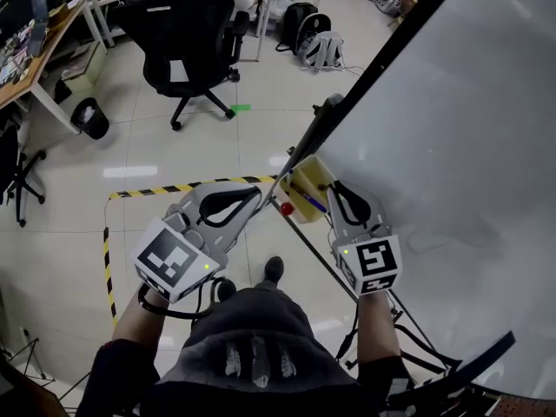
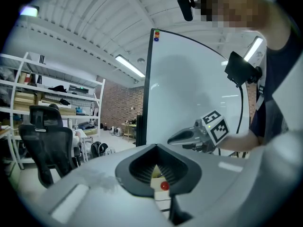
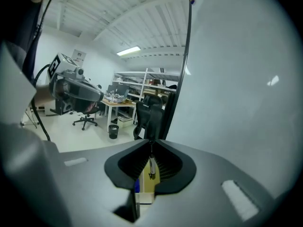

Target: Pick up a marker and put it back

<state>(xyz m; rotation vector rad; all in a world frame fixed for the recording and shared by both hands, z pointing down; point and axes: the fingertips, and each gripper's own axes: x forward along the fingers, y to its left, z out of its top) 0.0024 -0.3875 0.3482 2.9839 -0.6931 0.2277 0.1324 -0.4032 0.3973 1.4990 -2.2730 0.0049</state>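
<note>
The right tool (image 3: 151, 144) is clenched on a thin marker (image 3: 151, 166), just over the yellow tray (image 3: 147, 186) by the whiteboard (image 3: 236, 79). I think it should go back now: go down slowly, and let go only when it rests inside. The left tool (image 2: 156, 146) is closed on nothing. Only the right gripper view shows the held marker. Only the head view shows a red cap (image 1: 285, 208) and a blue marker (image 1: 314, 203) side by side in the tray

Bright, even light from ceiling strip lamps (image 2: 129, 66); glare patches on the glossy floor (image 1: 130, 171); fisheye bending and dark corners in both gripper views.
</note>
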